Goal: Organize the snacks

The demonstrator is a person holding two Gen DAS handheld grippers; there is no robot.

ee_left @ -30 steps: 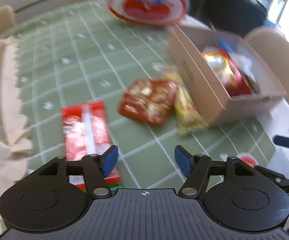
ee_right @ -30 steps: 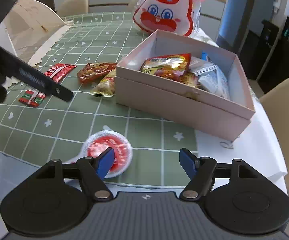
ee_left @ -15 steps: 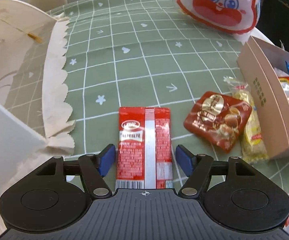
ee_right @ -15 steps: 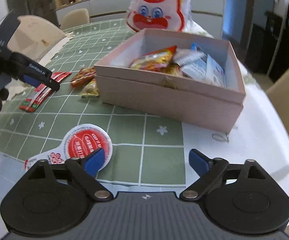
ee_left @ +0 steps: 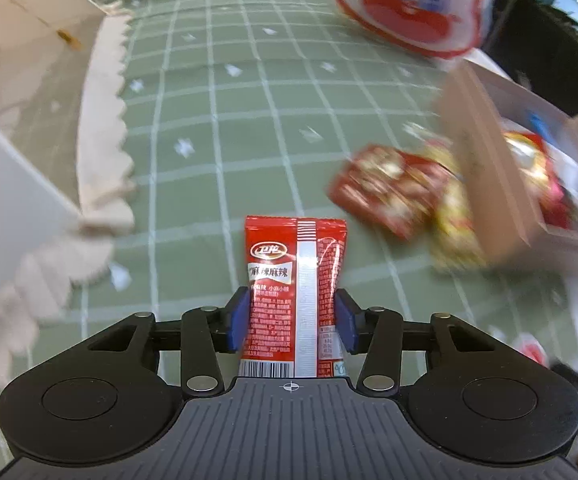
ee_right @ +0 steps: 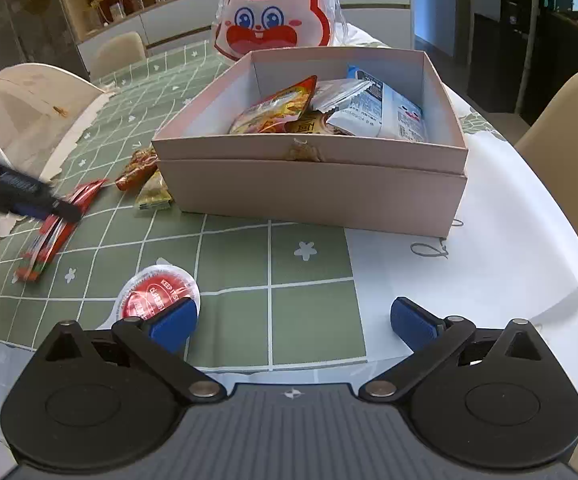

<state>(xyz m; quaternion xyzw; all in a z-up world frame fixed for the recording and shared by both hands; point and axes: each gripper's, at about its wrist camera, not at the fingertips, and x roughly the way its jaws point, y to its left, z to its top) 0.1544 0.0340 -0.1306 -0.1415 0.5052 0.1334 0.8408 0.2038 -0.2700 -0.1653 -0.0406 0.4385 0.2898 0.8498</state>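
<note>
My left gripper (ee_left: 291,322) is shut on a red snack packet (ee_left: 295,276) and holds it above the green checked tablecloth (ee_left: 225,128). In the right wrist view the same packet (ee_right: 55,228) hangs from the left gripper (ee_right: 67,211) at the far left. The pink cardboard box (ee_right: 313,184) holds several snack packs (ee_right: 329,112). My right gripper (ee_right: 291,318) is open and empty, low over the table's front edge, with a round red-lidded cup (ee_right: 157,296) by its left finger. A dark red packet (ee_left: 385,188) and a yellow packet (ee_left: 453,224) lie beside the box.
A red and white rabbit-face bag (ee_right: 275,16) stands behind the box. A white scallop-edged paper box (ee_left: 21,120) is at the left. White paper (ee_right: 489,248) covers the table's right side. Beige chairs (ee_right: 569,120) surround the table.
My left gripper closed on the red snack packet and lifted it off the tablecloth, swinging toward the box. My right gripper opened wider and shifted a little right.
</note>
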